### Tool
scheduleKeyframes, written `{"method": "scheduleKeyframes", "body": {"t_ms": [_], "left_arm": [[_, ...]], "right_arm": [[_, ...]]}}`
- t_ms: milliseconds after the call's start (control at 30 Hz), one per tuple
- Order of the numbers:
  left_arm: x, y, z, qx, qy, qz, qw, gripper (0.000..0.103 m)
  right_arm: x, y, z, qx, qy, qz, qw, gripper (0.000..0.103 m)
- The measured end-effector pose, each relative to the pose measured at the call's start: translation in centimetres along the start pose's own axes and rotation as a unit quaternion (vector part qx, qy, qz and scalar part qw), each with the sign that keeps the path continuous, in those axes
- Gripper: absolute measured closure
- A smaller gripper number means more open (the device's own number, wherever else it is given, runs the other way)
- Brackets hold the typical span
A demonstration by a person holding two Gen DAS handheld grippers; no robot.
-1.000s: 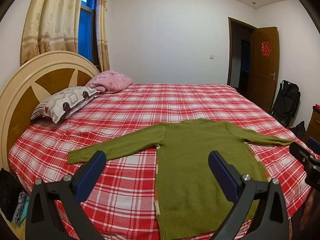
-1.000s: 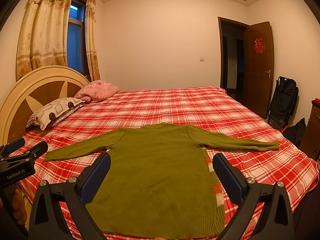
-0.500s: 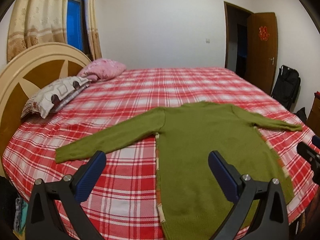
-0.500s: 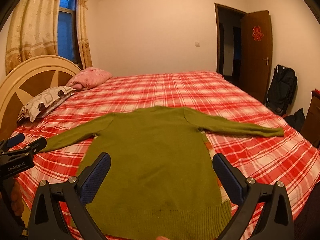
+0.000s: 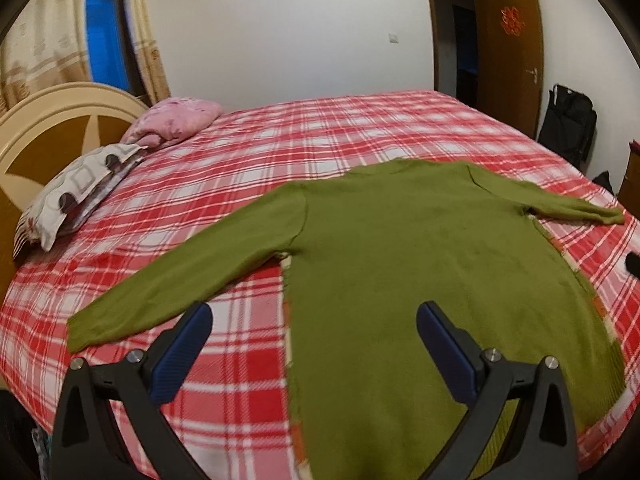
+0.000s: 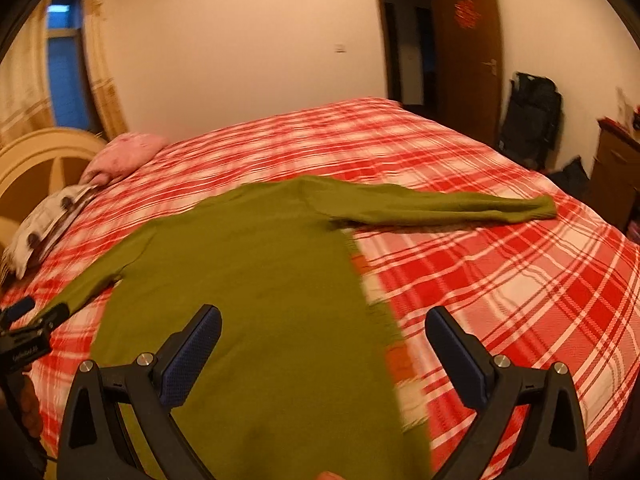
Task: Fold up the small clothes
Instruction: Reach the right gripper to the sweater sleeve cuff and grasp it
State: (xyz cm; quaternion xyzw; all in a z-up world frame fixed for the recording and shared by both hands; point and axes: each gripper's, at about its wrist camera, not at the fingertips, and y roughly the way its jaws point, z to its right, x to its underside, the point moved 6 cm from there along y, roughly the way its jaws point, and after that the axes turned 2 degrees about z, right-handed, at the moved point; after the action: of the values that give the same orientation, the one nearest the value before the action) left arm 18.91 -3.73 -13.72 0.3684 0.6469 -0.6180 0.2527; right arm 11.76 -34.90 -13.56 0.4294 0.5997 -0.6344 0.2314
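One olive-green knitted long-sleeved sweater (image 5: 420, 264) lies flat on the red-and-white plaid bedspread (image 5: 320, 148) beside two pillows, both the left gripper (image 5: 314, 344) and right gripper (image 6: 324, 346) spread, empty.

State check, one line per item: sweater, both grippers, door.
green sweater: flat on the bed, unfolded, both sleeves spread out
left hand-held gripper: open, holding nothing
right hand-held gripper: open, holding nothing
door: open
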Motion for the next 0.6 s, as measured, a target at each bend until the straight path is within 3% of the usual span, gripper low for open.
{"method": "scheduleKeyframes", "body": {"t_ms": [167, 300, 500, 600], "left_arm": [[-1.1, 3.6, 0.7, 0.003, 0.012, -0.004, 0.9999, 0.0], [-1.9, 7.1, 0.4, -0.007, 0.007, -0.02, 0.9998, 0.0], [-2.3, 9.8, 0.0, -0.025, -0.006, -0.029, 0.9992, 0.0], [-2.4, 10.8, 0.1, -0.029, -0.009, -0.034, 0.999, 0.0]], "right_arm": [[-1.7, 3.3, 4.6, 0.011, 0.036, -0.027, 0.999, 0.001], [-3.7, 5.8, 10.3, 0.055, 0.066, -0.032, 0.996, 0.001], [-6.2, 9.9, 21.8, 0.12, 0.16, -0.055, 0.978, 0.003], [-6.9, 11.6, 25.9, 0.143, 0.191, -0.062, 0.969, 0.011]]}}
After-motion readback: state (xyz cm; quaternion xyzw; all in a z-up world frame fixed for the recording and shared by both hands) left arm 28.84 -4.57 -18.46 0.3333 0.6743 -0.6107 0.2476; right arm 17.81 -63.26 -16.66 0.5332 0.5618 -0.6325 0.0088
